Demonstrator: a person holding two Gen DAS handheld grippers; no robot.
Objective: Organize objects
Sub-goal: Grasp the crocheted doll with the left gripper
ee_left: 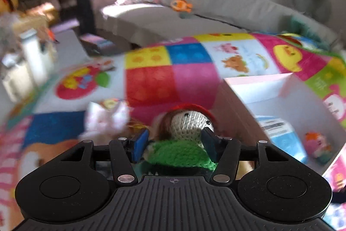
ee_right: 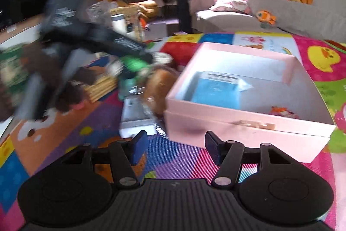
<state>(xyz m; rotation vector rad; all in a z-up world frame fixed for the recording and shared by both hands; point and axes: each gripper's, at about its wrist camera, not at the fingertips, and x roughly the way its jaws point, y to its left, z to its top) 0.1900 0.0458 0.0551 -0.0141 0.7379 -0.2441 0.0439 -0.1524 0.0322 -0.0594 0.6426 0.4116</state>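
My left hand-held gripper (ee_left: 175,145) has a crocheted doll (ee_left: 183,140) pinched between its blue-padded fingers (ee_left: 138,147): nubbly yarn all over, a cream knitted face with small black bead eyes, brown wool hair, a red cap and a fuzzy green body. The jaws sit closed against the green yarn on both sides, and the tool is tipped a little, carried low over the play mat (ee_left: 151,79), a smooth foam sheet printed in bright squares of red, yellow, blue and pink. Just right of the doll is the pale pink cardboard box (ee_left: 259,81), square-walled and lidless, with a glossy blue packet (ee_left: 281,135) and a small pink and orange plush (ee_left: 317,144) lying on its floor. A fluffy white toy (ee_left: 106,120) lies on the mat to the left, too blurred for me to name.

My right hand-held gripper (ee_right: 175,147) is level and low, its jaws spread wide with nothing between them, just short of the box's near wall. To its left the other arm passes as a dark smear, probably the left tool
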